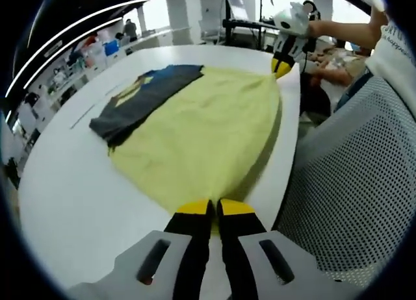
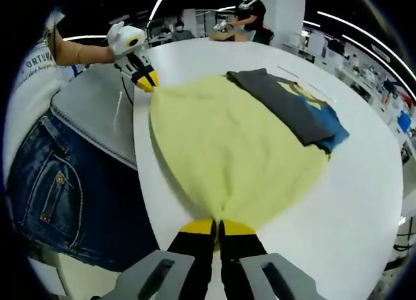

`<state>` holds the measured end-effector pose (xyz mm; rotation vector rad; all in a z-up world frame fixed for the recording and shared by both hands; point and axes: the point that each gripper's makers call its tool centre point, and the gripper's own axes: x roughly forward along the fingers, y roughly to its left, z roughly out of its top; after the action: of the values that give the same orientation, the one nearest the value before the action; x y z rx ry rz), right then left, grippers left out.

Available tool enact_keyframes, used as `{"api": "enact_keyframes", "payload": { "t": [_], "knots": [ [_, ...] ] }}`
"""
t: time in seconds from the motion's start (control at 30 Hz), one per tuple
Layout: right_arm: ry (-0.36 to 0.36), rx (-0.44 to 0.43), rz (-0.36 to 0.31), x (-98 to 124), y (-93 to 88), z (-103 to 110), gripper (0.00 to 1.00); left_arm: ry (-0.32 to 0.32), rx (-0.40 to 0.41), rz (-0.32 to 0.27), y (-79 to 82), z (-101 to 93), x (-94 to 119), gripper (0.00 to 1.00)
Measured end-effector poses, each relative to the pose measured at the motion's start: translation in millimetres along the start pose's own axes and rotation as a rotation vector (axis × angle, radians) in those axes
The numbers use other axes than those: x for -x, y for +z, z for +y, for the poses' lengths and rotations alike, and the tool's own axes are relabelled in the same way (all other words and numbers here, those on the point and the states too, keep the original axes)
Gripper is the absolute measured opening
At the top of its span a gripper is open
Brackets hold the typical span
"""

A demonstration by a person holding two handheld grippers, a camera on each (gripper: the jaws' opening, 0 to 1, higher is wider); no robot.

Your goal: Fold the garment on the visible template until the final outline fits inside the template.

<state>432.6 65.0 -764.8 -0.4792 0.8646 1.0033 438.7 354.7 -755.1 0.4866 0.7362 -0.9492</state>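
Note:
A pale yellow garment (image 1: pixel 201 128) lies spread on the white table (image 1: pixel 71 196), stretched between both grippers. My left gripper (image 1: pixel 215 208) is shut on its near corner. The right gripper (image 1: pixel 283 66) pinches the far corner by the table edge. In the right gripper view the same yellow garment (image 2: pixel 227 150) runs from my right gripper (image 2: pixel 217 227), shut on its corner, up to the left gripper (image 2: pixel 145 81). A folded dark grey garment with blue and yellow parts (image 1: pixel 146 95) lies over the yellow one's far side (image 2: pixel 292 108).
A grey mesh chair back (image 1: pixel 364 176) stands against the table's edge. A person in jeans (image 2: pixel 62 183) stands at that edge, holding the grippers. Thin template lines (image 1: pixel 97 108) mark the table beyond the dark garment. Shelves and other people are in the background.

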Motion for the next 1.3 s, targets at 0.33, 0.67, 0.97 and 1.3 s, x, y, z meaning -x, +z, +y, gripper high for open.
{"api": "enact_keyframes", "payload": {
  "t": [0.33, 0.67, 0.97, 1.3],
  "knots": [
    [0.052, -0.003, -0.045, 17.7, 18.7, 14.1, 0.0, -0.002, -0.002, 0.034, 8.8, 5.2, 21.2, 0.01],
    [0.09, 0.024, -0.037, 38.2, 25.3, 23.7, 0.0, -0.063, 0.044, 0.057, 14.8, -2.0, 35.8, 0.01],
    [0.12, 0.067, -0.033, 59.3, 37.2, 29.8, 0.0, -0.088, 0.051, 0.067, 26.9, -9.6, 53.4, 0.01],
    [0.14, 0.124, -0.013, 75.4, 47.4, 35.9, 0.0, -0.098, 0.053, 0.086, 38.2, -11.0, 68.6, 0.01]
  ]
}}
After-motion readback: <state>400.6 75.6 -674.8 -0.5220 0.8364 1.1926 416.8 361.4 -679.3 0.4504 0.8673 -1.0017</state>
